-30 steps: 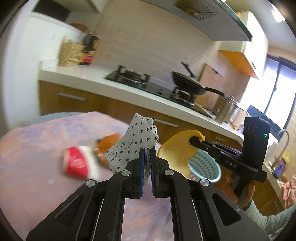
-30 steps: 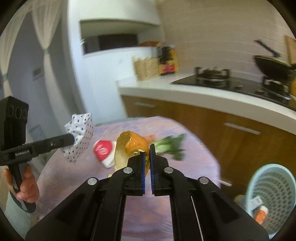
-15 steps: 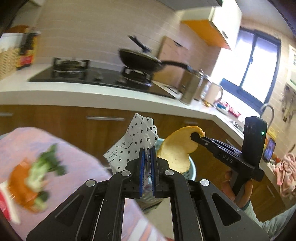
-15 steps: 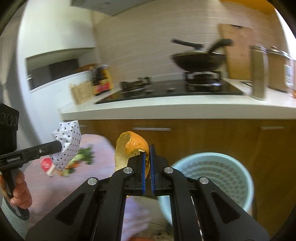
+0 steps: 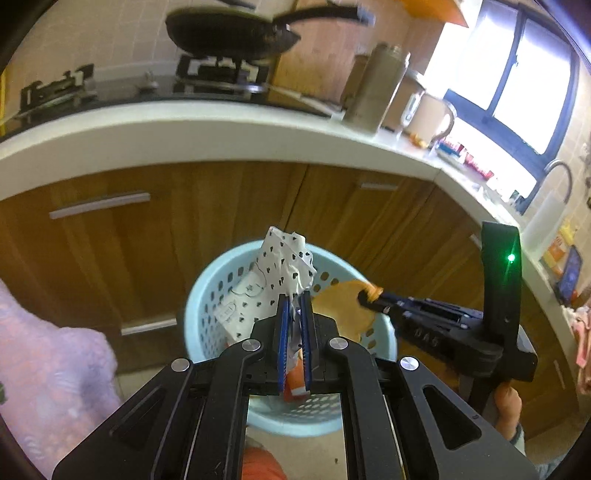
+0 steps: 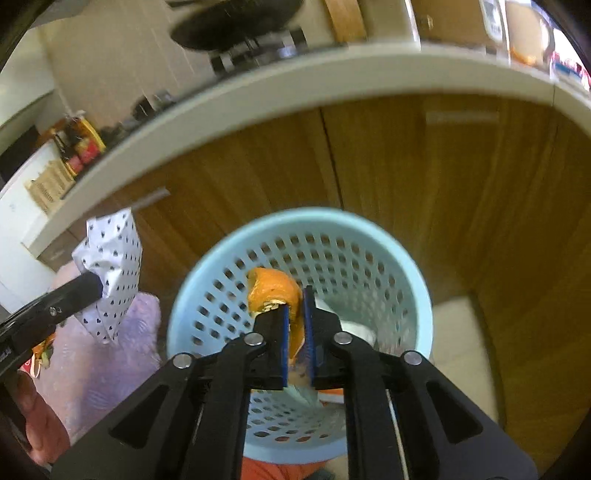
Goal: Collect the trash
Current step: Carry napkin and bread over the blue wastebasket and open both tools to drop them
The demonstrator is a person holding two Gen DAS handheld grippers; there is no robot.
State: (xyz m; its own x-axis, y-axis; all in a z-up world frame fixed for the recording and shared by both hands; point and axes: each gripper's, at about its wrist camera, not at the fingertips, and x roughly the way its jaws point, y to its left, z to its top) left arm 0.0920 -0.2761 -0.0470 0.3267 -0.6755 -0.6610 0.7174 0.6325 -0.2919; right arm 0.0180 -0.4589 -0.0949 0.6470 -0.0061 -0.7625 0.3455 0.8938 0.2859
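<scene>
My left gripper (image 5: 295, 295) is shut on a crumpled white wrapper with black spots (image 5: 273, 280), held over the rim of a light blue perforated basket (image 5: 207, 280). In the right wrist view the wrapper (image 6: 110, 266) hangs left of the basket (image 6: 406, 266), in the left gripper's (image 6: 92, 286) tip. My right gripper (image 6: 296, 295) holds an orange peel (image 6: 271, 288) right over the basket's mouth. Its jaws are opening, with the peel still upright between the pads. From the left wrist view the peel (image 5: 343, 306) sticks out of the right gripper (image 5: 369, 295) above the basket's right side.
The basket stands on the floor in front of wooden cabinets (image 5: 221, 206) under a white countertop (image 5: 184, 125). A pan (image 5: 229, 29) sits on the stove. The purple-clothed table (image 5: 48, 362) is at the left. Some white and orange trash (image 6: 354, 328) lies inside the basket.
Both grippers have swung away from the table to the blue basket and tilted down, carrying the wrapper and the peel. The right gripper's pads stand slightly wider apart.
</scene>
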